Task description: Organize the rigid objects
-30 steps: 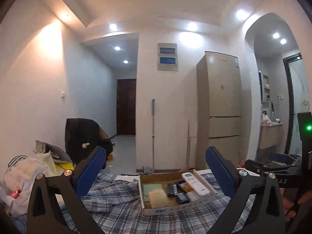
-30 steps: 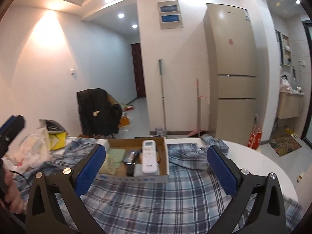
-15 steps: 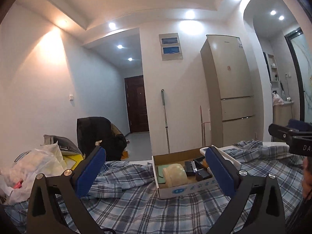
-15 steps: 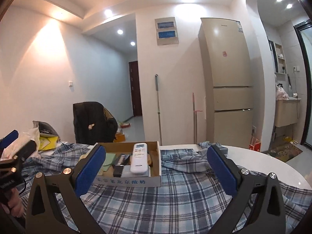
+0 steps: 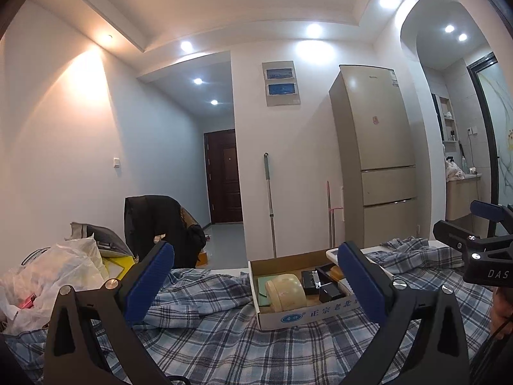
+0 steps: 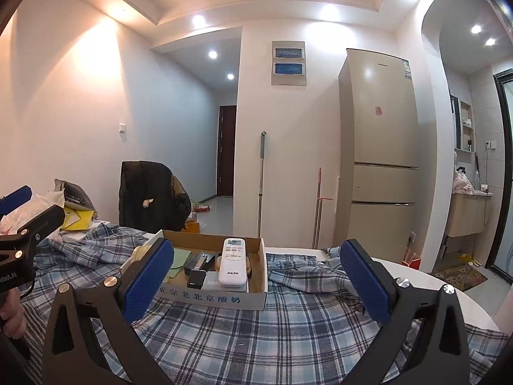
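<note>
Cardboard box (image 6: 224, 298) on plaid cloth (image 6: 256, 337) over the white round bench (image 6: 416, 276), ahead of both tools. Inside: white AUX remote (image 6: 233, 266) lying on top at the right, cream round container (image 5: 285, 290) at the left end, green card (image 6: 178, 258), black items (image 6: 198, 271), possibly a stapler. Left tool (image 5: 256, 284) spread wide, gripping nothing. Right tool (image 6: 256, 280) likewise spread, empty.

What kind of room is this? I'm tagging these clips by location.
Most likely a home dining area beside a kitchen: a tall fridge against the wall, a mop leaning nearby, and a table under a plaid cloth holding a cardboard box of household items.
</note>
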The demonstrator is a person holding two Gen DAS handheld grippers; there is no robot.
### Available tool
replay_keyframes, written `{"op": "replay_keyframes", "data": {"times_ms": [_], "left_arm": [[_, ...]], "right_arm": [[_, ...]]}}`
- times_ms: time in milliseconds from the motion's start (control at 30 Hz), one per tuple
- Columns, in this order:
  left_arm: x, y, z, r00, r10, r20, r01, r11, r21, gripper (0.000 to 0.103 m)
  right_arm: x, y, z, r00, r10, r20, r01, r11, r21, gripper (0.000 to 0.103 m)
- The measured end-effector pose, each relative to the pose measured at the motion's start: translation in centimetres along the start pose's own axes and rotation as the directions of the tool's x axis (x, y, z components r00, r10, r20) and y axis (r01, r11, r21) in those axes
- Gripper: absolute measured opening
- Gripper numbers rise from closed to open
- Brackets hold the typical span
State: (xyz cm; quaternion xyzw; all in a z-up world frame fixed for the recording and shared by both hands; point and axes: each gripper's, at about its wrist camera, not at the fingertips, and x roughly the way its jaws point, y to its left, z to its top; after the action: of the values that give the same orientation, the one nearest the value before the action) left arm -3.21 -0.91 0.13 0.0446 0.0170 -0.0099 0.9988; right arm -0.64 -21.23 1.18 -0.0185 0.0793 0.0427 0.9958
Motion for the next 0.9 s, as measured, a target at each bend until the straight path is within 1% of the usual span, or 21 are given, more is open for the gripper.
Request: {"op": "replay_keyframes", "data": {"times_ms": [567, 900], "left_arm": [[-0.10, -0.18, 0.08, 1.000, -0.003, 0.003, 0.003, 1.000, 0.006, 0.103], [0.02, 0.12, 0.07, 1.000, -0.001, -0.015, 0.001, 1.000, -0.005, 0.103]], "right_arm": [[-0.45, 0.21, 0.14, 1.000, -0.006, 0.018, 0.006, 1.000, -0.012, 0.103], [-0.44, 0.04, 0.32, 1.000, -0.014, 0.011, 0.014, 1.000, 0.002, 0.103]]}}
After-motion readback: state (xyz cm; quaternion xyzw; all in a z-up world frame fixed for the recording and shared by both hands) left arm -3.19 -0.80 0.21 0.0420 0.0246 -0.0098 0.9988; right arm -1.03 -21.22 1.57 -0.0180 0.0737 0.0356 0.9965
